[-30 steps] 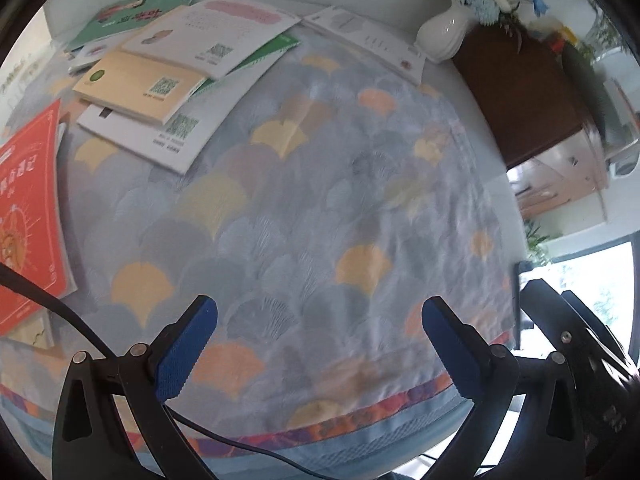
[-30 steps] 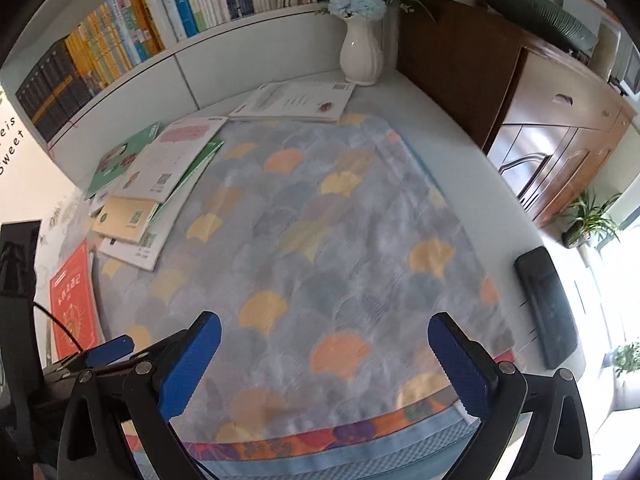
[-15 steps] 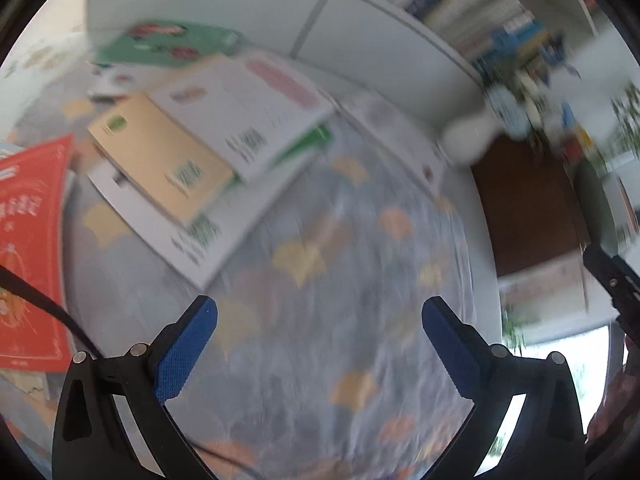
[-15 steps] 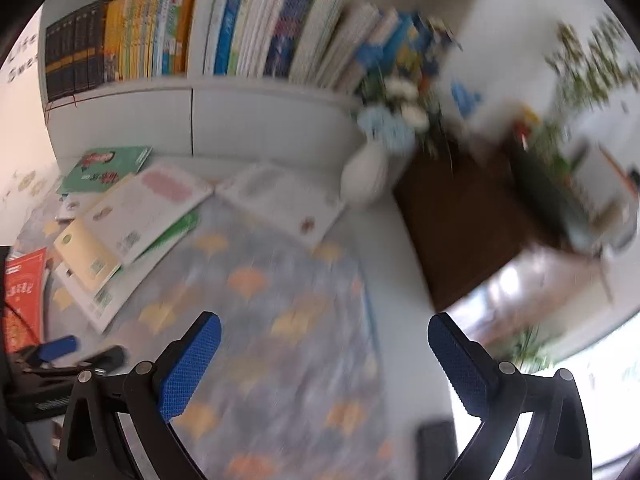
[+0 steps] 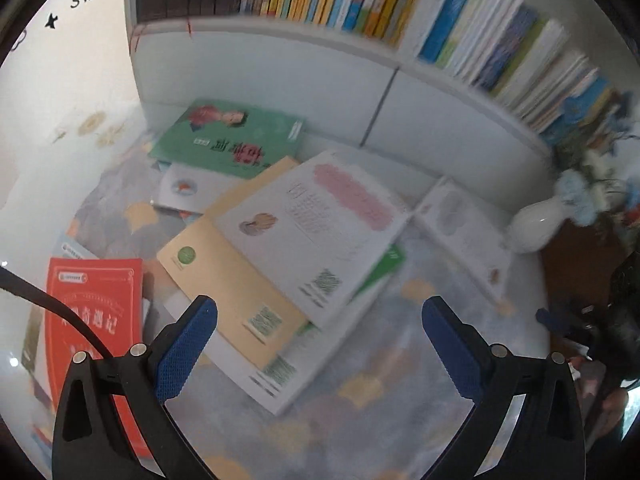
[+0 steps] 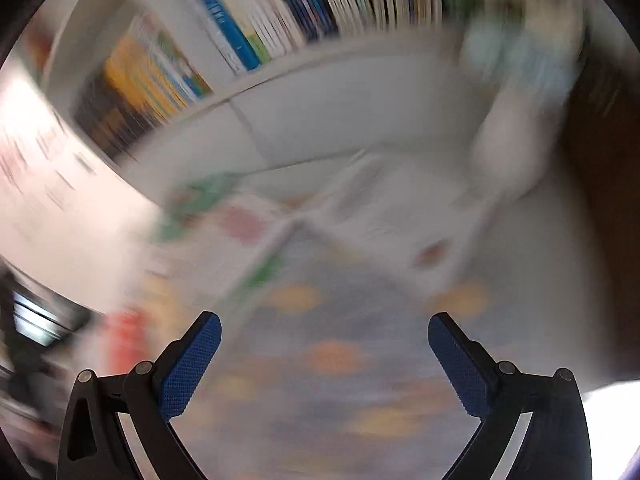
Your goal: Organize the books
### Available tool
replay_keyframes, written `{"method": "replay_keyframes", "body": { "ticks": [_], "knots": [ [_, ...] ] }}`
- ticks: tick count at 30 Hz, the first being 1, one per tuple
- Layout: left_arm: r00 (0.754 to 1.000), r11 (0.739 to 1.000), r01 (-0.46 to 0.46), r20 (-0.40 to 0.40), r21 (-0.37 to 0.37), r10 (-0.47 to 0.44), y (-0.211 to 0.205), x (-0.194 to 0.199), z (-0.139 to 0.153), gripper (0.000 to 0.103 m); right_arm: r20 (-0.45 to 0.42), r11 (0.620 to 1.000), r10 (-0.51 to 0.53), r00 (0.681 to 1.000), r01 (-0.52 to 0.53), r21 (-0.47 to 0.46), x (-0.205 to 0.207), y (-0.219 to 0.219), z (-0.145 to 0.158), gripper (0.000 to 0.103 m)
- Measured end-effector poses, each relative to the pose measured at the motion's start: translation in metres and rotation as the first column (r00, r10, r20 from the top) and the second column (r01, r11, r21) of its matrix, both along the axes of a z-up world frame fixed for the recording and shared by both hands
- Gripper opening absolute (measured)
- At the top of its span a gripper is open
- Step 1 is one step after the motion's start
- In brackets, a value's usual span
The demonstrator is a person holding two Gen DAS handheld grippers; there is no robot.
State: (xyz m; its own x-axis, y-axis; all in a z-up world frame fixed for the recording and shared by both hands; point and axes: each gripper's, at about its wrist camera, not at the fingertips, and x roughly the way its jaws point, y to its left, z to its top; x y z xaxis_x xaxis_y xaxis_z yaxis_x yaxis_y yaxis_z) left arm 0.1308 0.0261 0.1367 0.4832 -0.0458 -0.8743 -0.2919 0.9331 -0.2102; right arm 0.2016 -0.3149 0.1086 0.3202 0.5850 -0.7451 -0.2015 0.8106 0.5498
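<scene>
Loose books lie in a heap on the patterned cloth: a white book with a pink patch (image 5: 320, 224) on top of a tan book (image 5: 224, 280), a green book (image 5: 232, 136) behind them, a red book (image 5: 92, 320) at the left, and a white book (image 5: 464, 236) near the vase. My left gripper (image 5: 320, 344) hovers open above the near end of the heap, holding nothing. The right wrist view is heavily blurred; my right gripper (image 6: 324, 360) is open and empty over the cloth, with the white book (image 6: 392, 216) ahead of it.
A white shelf unit (image 5: 360, 80) holds a row of upright books (image 5: 400, 4) behind the table. A white vase with blue flowers (image 5: 540, 220) stands at the right beside a dark wooden cabinet (image 5: 580, 272). The scalloped tablecloth (image 5: 380, 392) lies in front.
Both grippers have tilted up and moved toward the bookshelf; the heap of books is now nearer in the left view. The right view has swung fast and blurred. Both stay open.
</scene>
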Motion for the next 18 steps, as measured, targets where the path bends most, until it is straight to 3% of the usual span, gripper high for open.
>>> {"method": "replay_keyframes", "body": {
  "ticks": [2,3,7,11,14,15,16,18],
  "knots": [
    [1.0,0.996,0.021,-0.017,-0.082,-0.022,0.012,0.014,-0.015,0.102,-0.119,0.979,-0.009,0.993,0.033,0.202,0.01,0.007,-0.026,0.103],
    [0.999,0.994,0.036,-0.015,-0.101,-0.038,0.015,0.02,-0.019,0.102,-0.179,0.949,0.0,0.984,0.057,0.31,0.019,0.018,-0.044,0.103],
    [0.989,0.988,0.138,-0.053,-0.067,-0.141,0.026,0.055,-0.03,0.102,-0.26,0.87,0.065,0.963,0.073,0.488,0.035,0.066,-0.079,0.103],
    [0.935,0.938,0.332,-0.092,-0.099,-0.341,0.036,0.095,-0.046,0.102,-0.424,0.8,0.11,0.899,0.173,0.575,0.047,0.114,-0.113,0.103],
    [0.89,0.896,0.405,-0.146,-0.18,-0.432,0.05,0.123,-0.069,0.102,-0.466,0.791,0.1,0.879,0.214,0.573,0.043,0.14,-0.122,0.103],
    [0.87,0.881,0.434,-0.168,-0.188,-0.465,0.053,0.131,-0.077,0.102,-0.472,0.81,0.103,0.876,0.202,0.551,0.04,0.152,-0.123,0.103],
    [0.854,0.871,0.456,-0.189,-0.182,-0.486,0.055,0.135,-0.086,0.102,-0.47,0.861,0.077,0.879,0.179,0.477,0.039,0.165,-0.122,0.103],
    [0.821,0.85,0.5,-0.221,-0.166,-0.526,0.056,0.141,-0.102,0.102,-0.443,0.915,0.044,0.896,0.141,0.378,0.037,0.184,-0.121,0.103]
  ]
}}
